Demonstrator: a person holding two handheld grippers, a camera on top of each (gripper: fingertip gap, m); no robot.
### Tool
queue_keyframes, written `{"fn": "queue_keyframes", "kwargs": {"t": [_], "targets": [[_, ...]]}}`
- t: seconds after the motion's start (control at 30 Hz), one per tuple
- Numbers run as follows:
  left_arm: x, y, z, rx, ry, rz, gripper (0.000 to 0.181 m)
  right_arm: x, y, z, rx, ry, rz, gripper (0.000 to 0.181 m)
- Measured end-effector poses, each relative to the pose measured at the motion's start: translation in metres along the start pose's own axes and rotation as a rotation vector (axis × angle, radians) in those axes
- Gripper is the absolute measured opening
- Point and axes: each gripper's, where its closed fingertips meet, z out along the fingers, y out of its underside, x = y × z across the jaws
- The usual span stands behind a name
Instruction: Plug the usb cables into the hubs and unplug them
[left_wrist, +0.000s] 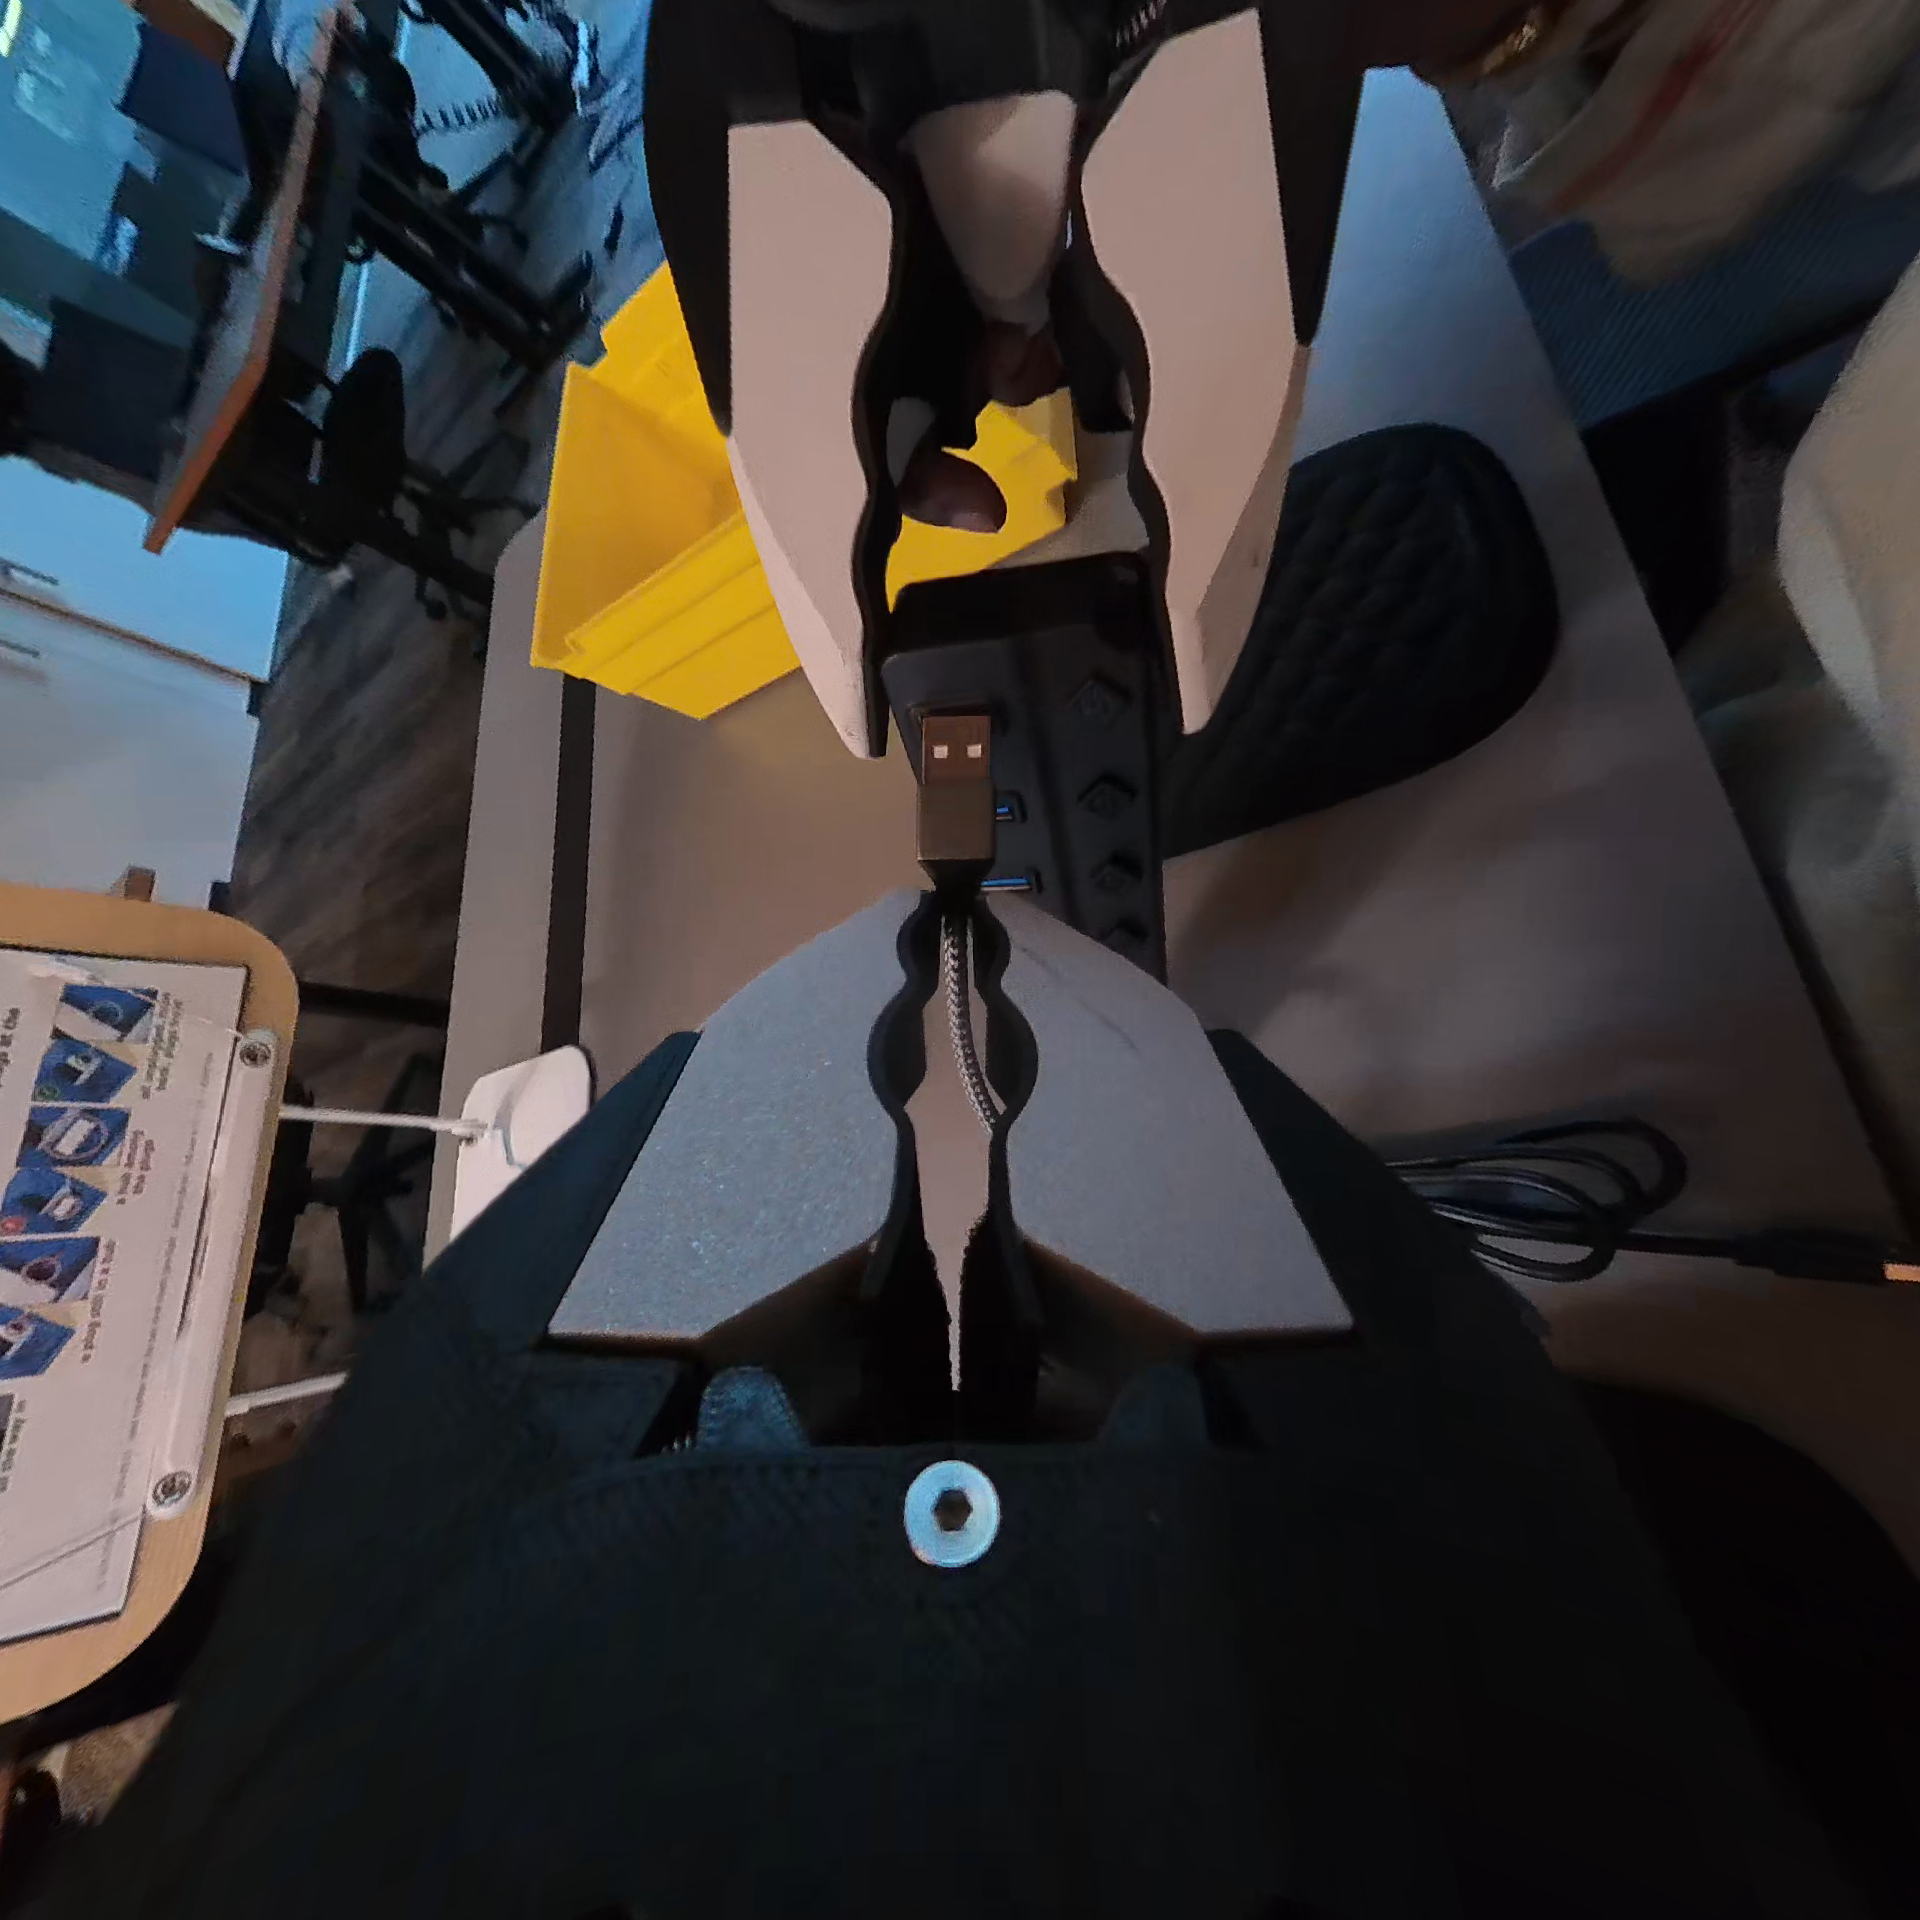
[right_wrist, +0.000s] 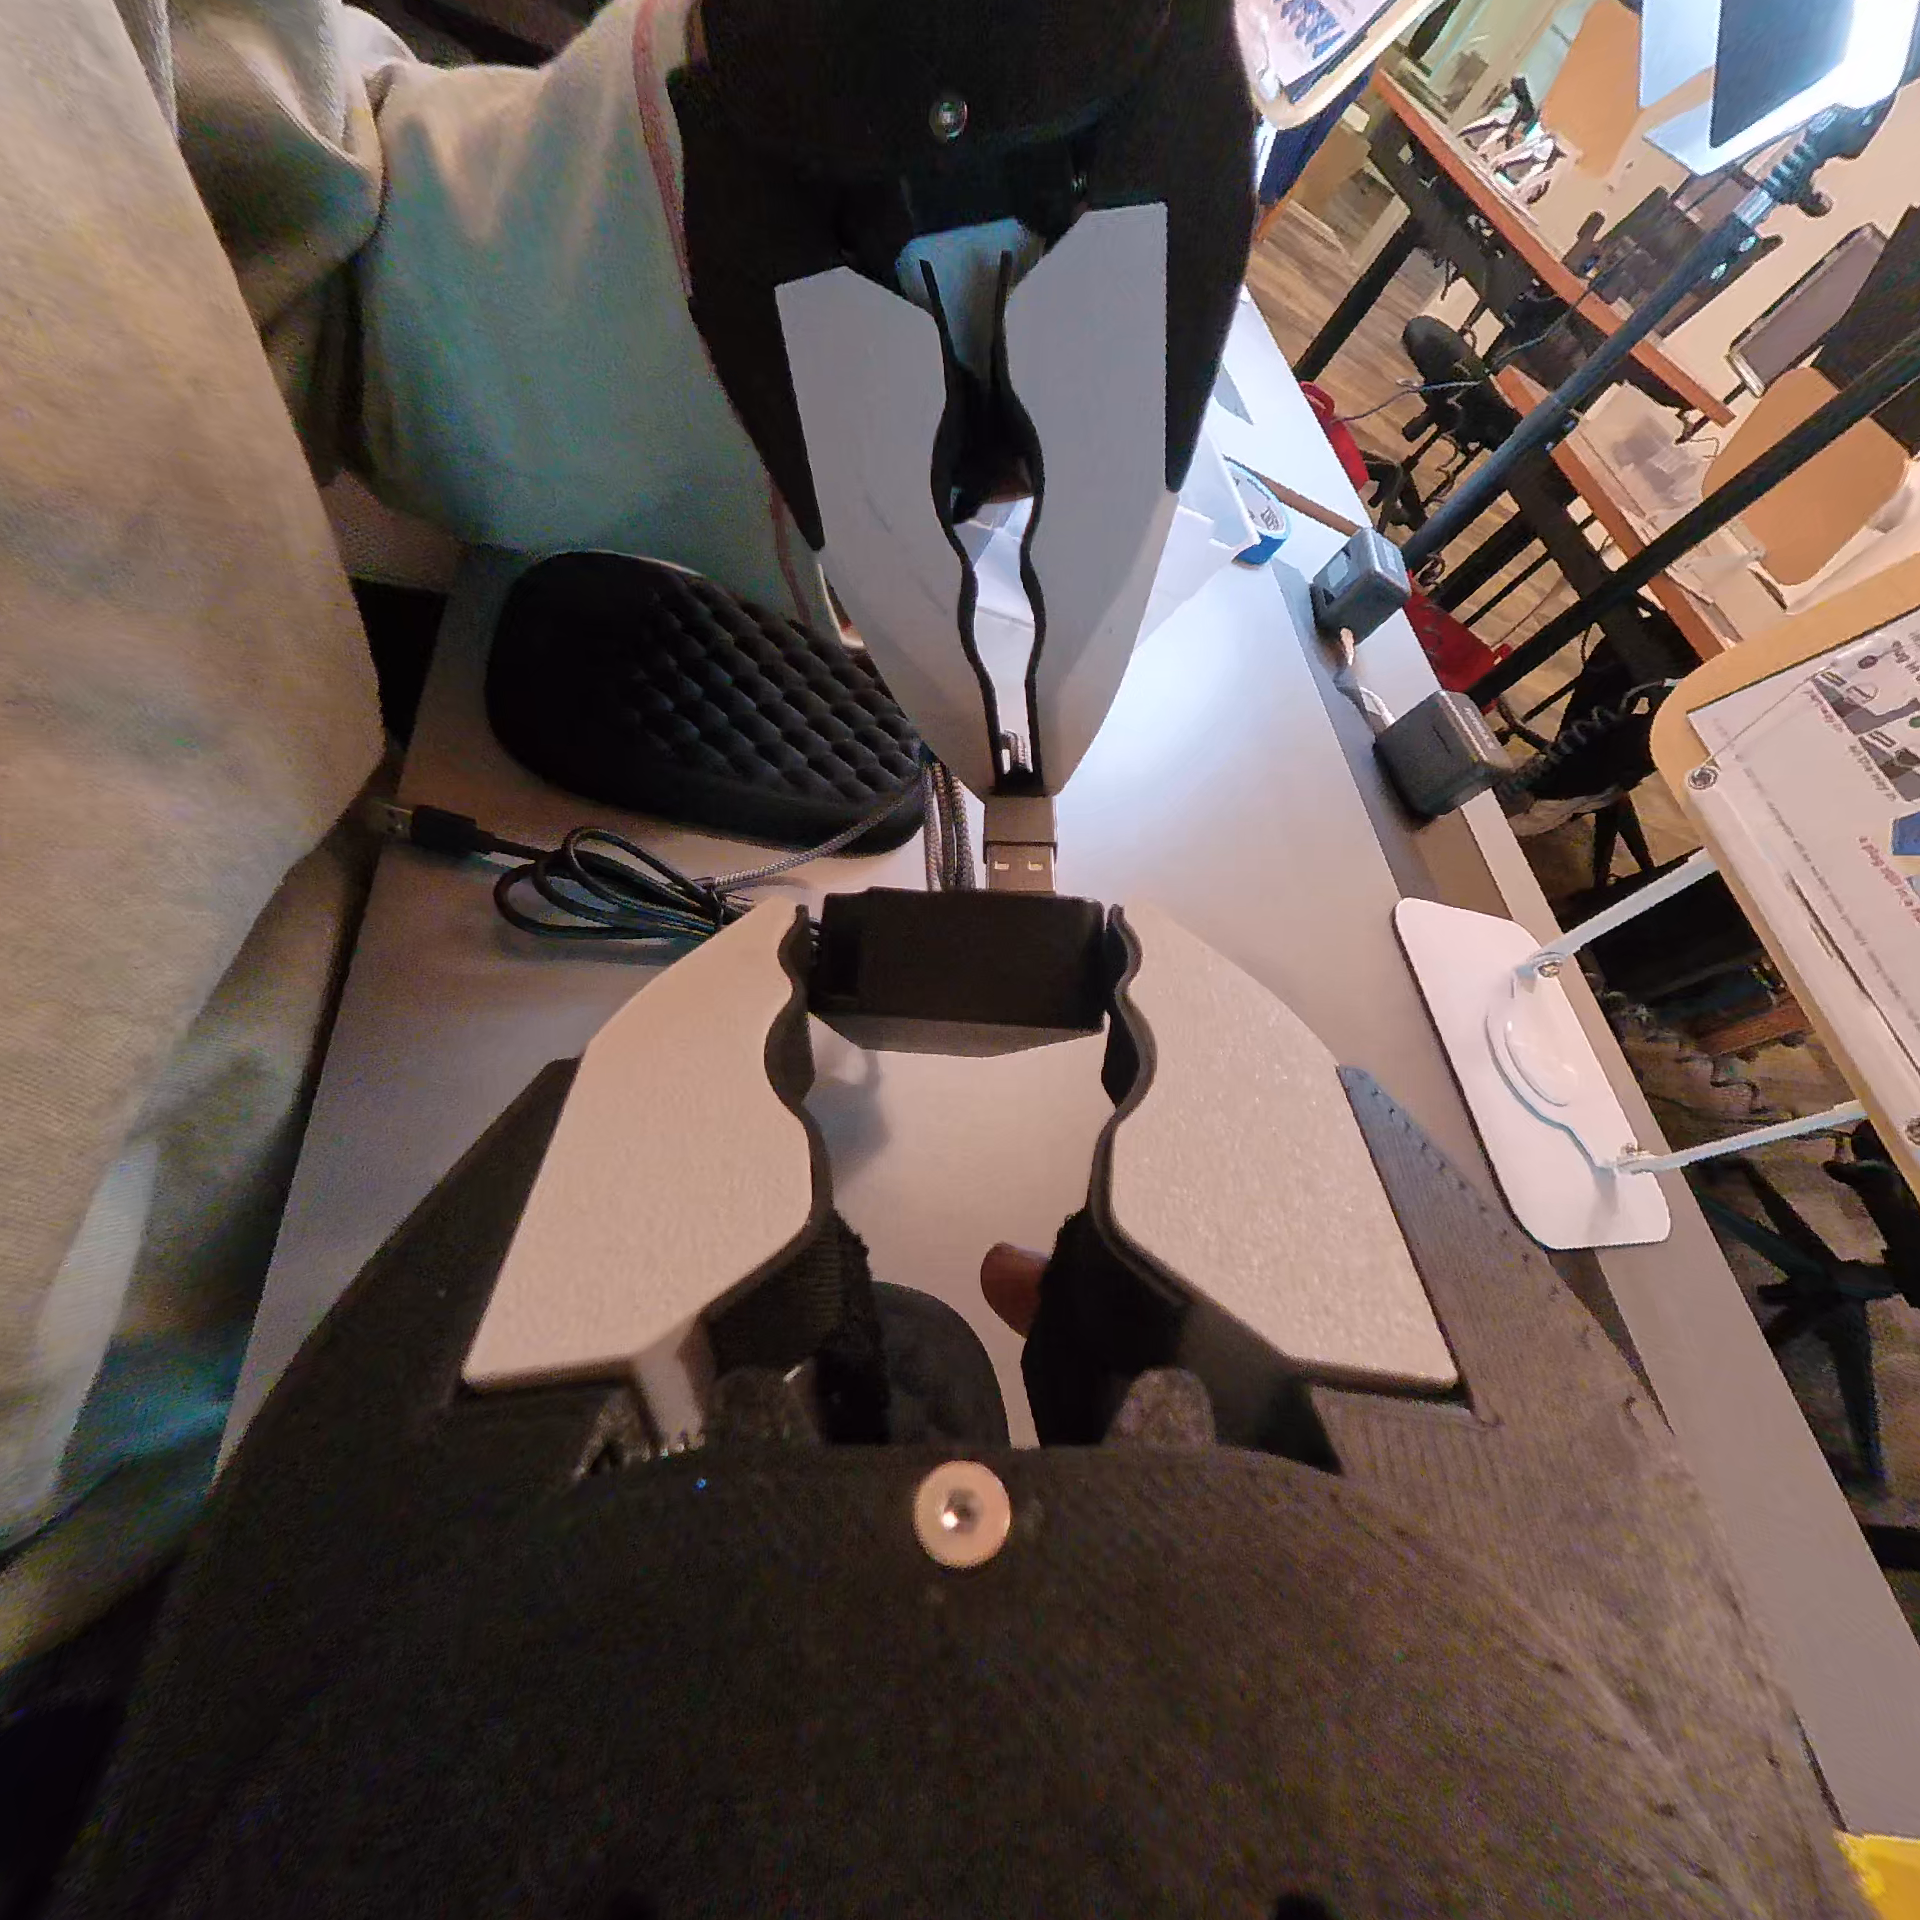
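My left gripper (left_wrist: 951, 899) is shut on a braided USB cable (left_wrist: 966, 1029), just behind its plug (left_wrist: 951, 790). The plug's metal shell shows in full. Its tip sits by the port side of a black hub (left_wrist: 1091, 727), next to a port, apart from it or just touching. My right gripper (right_wrist: 956, 920) is shut on the hub (right_wrist: 956, 977) across its width and holds it above the table. It also shows in the left wrist view (left_wrist: 1029, 738), coming from above. In the right wrist view the left gripper (right_wrist: 1013, 779) points the plug (right_wrist: 1023, 852) down at the hub's edge.
A black quilted wrist rest (right_wrist: 686, 707) lies on the grey table (right_wrist: 1195, 831), with a coiled black cable (right_wrist: 603, 883) beside it. A yellow bin (left_wrist: 644, 561) stands behind the hub. A white stand base (right_wrist: 1527, 1081), grey boxes (right_wrist: 1444, 748) and blue tape (right_wrist: 1262, 520) line the table edge. Both grippers' tips are close together, under 4 cm apart.
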Motion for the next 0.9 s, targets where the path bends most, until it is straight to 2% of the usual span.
{"fn": "queue_keyframes", "kwargs": {"t": [0.13, 0.33, 0.63, 0.9], "targets": [[-0.0015, 0.0062, -0.0006, -0.083, -0.003, -0.019, 0.006, 0.0014, -0.0009, 0.0014, -0.011, 0.003, 0.01, 0.054], [-0.0035, 0.0068, -0.0036, -0.136, -0.006, -0.002, 0.006, 0.0028, 0.0003, 0.0047, -0.065, 0.009, 0.005, 0.054], [-0.0059, 0.0072, -0.0059, -0.143, 0.004, -0.006, 0.006, 0.0044, 0.0005, 0.0068, -0.097, 0.008, 0.006, 0.054], [-0.0059, 0.0043, -0.0081, -0.09, 0.004, -0.052, 0.006, 0.003, 0.0015, 0.0081, -0.125, 0.016, -0.004, 0.054]]}}
